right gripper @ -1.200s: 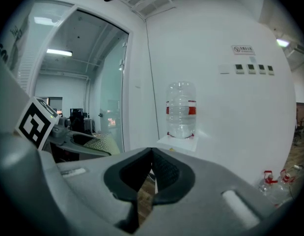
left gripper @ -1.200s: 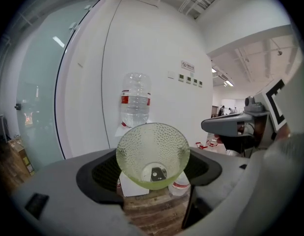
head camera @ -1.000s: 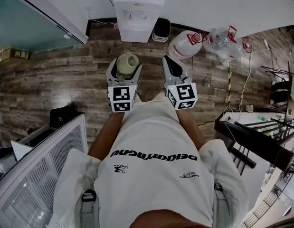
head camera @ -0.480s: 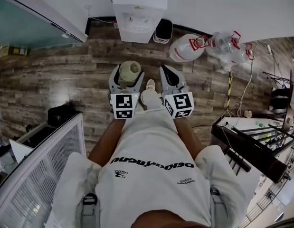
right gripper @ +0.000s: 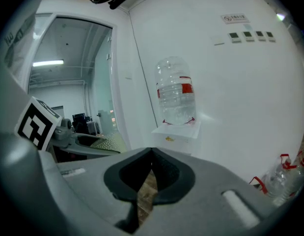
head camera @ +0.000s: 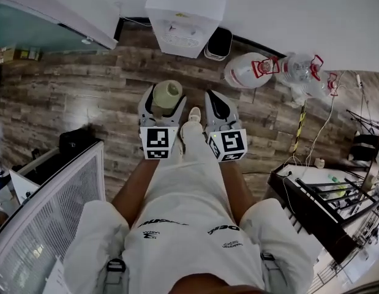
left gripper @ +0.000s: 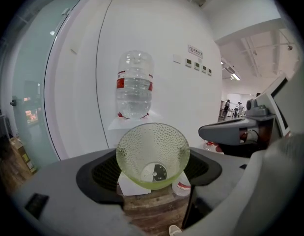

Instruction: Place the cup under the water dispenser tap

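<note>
A pale green dimpled cup (head camera: 166, 94) sits upright between the jaws of my left gripper (head camera: 163, 90), which is shut on it. In the left gripper view the cup (left gripper: 152, 151) fills the middle, its mouth facing the camera, with the black pads (left gripper: 105, 173) against its sides. Beside it, my right gripper (head camera: 215, 100) is shut with nothing in it, and its tips meet in the right gripper view (right gripper: 152, 154). The white water dispenser (head camera: 186, 17) stands ahead against the wall, topped by an upturned clear bottle (left gripper: 134, 85) that also shows in the right gripper view (right gripper: 175, 95).
Two spare water bottles (head camera: 247, 69) (head camera: 302, 69) lie on the wooden floor right of the dispenser, with a black bin (head camera: 218, 43) between. A glass partition (head camera: 48, 17) runs along the left. A white mesh frame (head camera: 48, 225) and a black rack (head camera: 324, 195) flank the person.
The person has stepped nearer to the dispenser, which now looks larger. Both grippers have sunk a little and drawn closer together, with the cup still held in the left one.
</note>
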